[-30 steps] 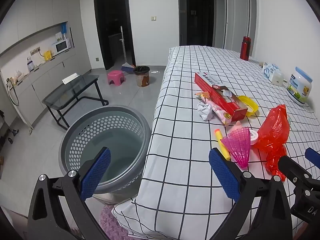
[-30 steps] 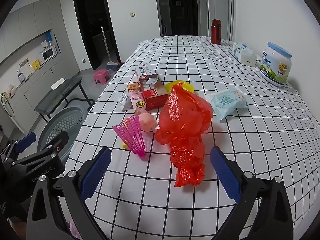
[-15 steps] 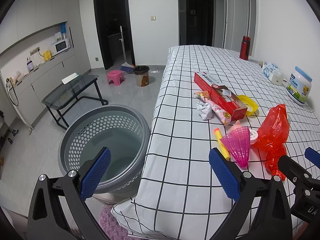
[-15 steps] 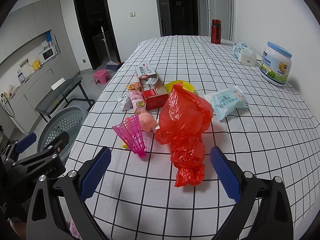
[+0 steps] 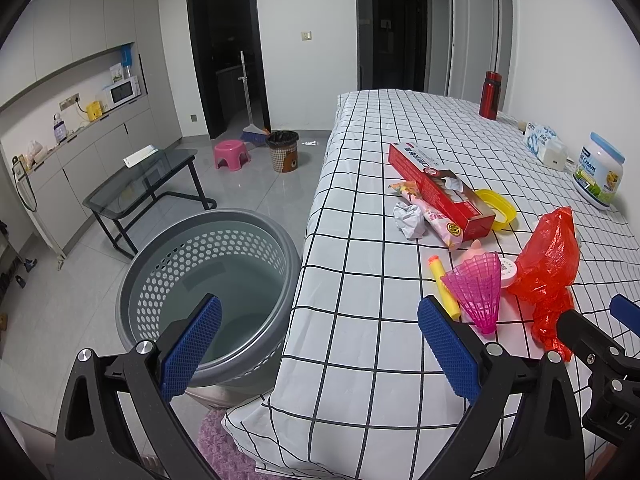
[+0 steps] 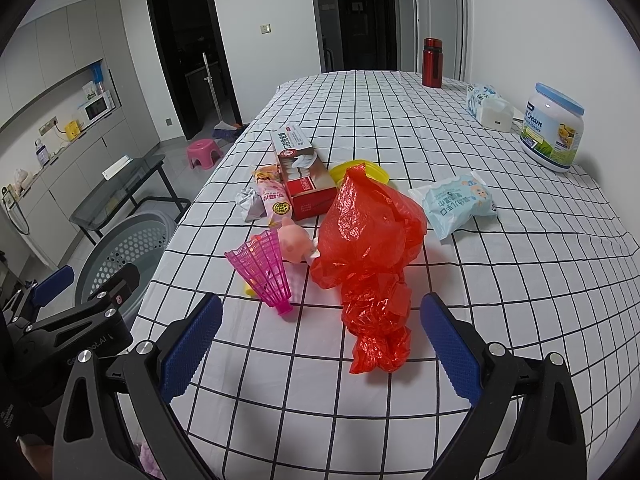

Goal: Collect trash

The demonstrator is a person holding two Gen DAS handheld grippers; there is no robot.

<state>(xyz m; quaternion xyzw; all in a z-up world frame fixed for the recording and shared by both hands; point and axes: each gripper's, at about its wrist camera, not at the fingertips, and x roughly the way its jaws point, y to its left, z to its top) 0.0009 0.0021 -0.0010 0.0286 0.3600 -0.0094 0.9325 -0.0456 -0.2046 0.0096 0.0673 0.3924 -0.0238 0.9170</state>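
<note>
The trash lies in a loose cluster on the counter (image 6: 460,280), which wears a white cloth w/ a black grid. Nearest my right gripper (image 6: 318,344) is a crumpled red plastic bag (image 6: 372,248); its lower end trails toward me and sits between my right jaws, not touched. Just left of the bag is a pink shuttlecock (image 6: 266,270), lying w/ its small end toward me. A small pink toy (image 6: 294,242) sits behind it, touching the bag's edge. Further back: a red carton (image 6: 302,178), open at the near end, w/ a pink snack wrapper (image 6: 272,198) alongside and a crumpled paper ball (image 6: 248,202) left of that. A yellow lid (image 6: 362,170) peeks out behind the bag. Right of the bag, apart from it, lies a pale blue wipes pack (image 6: 456,202).

In the left wrist view, a yellow-and-orange foam dart (image 5: 442,288) lies beside the shuttlecock.

My right jaws are spread wide, holding nothing. My left gripper (image 5: 320,350) is also released and wide, hanging over the counter's near-left corner; below it on the floor, against the cloth's edge, stands a grey perforated basket (image 5: 208,248).

At the counter's far side: a red bottle (image 6: 433,62), a tissue pack (image 6: 490,106) and a white tub w/ a blue lid (image 6: 552,126).
</note>
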